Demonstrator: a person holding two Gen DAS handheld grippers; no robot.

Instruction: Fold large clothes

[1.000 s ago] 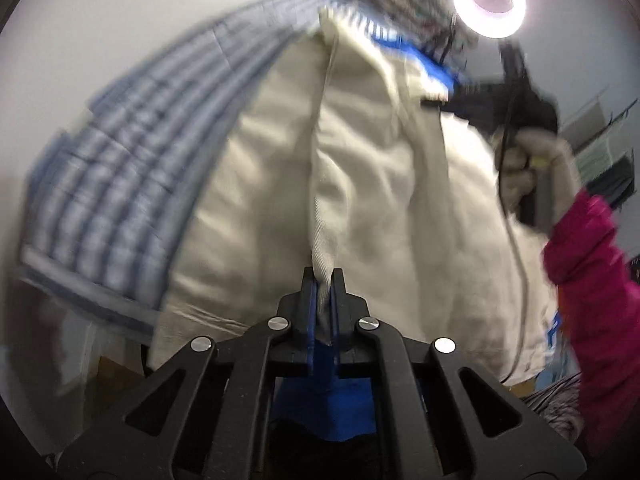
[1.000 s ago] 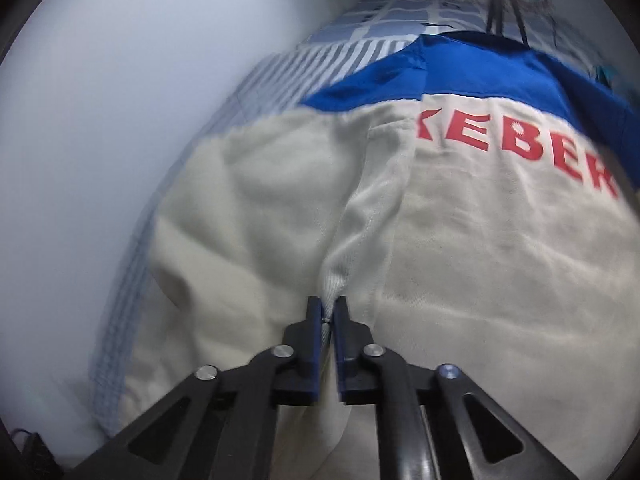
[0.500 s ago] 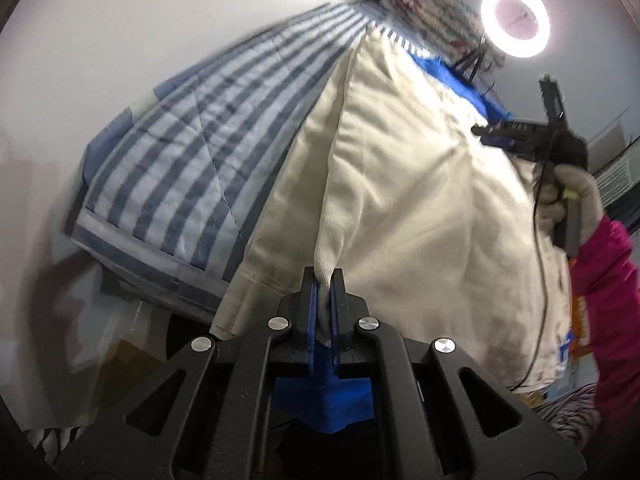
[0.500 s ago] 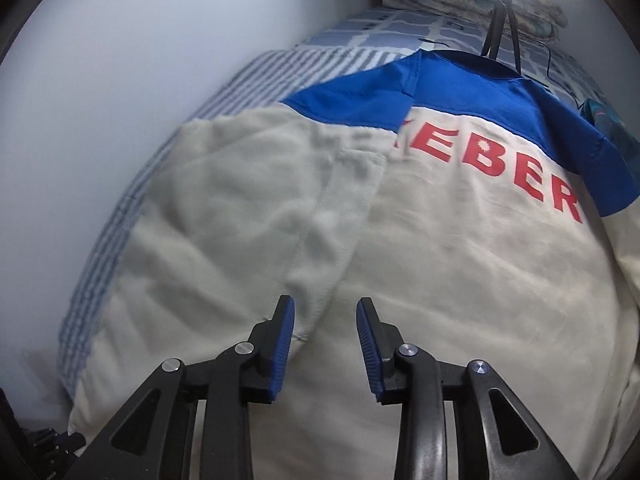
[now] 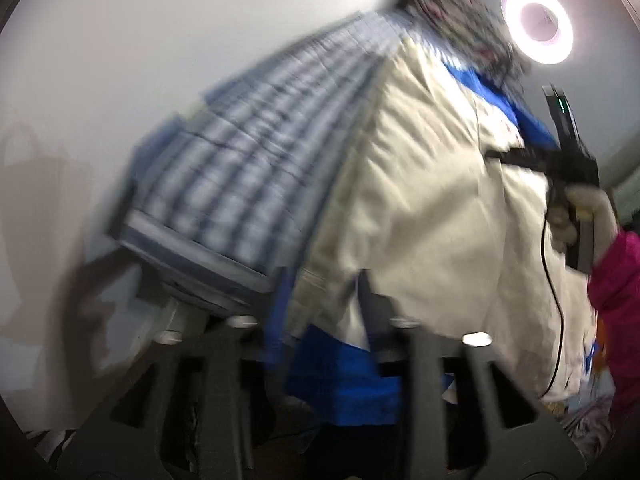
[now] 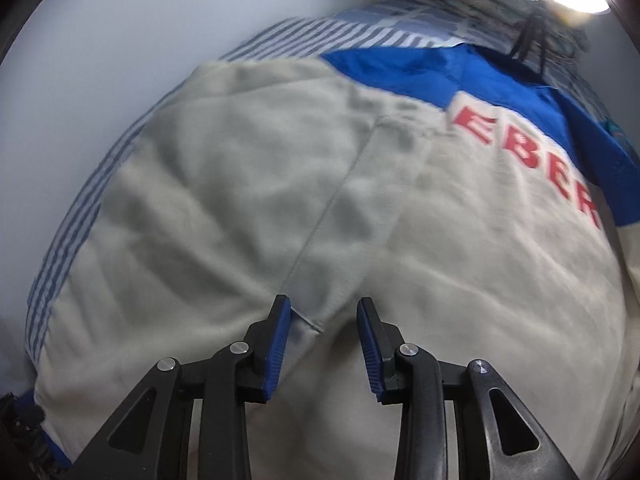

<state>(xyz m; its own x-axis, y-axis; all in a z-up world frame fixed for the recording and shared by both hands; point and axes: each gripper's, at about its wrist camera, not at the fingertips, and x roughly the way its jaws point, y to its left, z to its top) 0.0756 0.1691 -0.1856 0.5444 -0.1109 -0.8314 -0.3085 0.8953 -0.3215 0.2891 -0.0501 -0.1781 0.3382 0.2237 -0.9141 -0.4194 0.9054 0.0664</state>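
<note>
Nearest, the left gripper [image 5: 320, 300], which a moment ago pinched the cream hem, is opening its jaws, and the cloth between them hangs loose over blue lining. The right gripper [image 6: 324, 320] has already let go; its jaws stand spread above the jacket [image 6: 280, 200], no longer touching it. So this fold looks laid, the jacket flat on the striped bed [image 5: 248, 184], running far toward the ring light [image 5: 538, 22].
</note>
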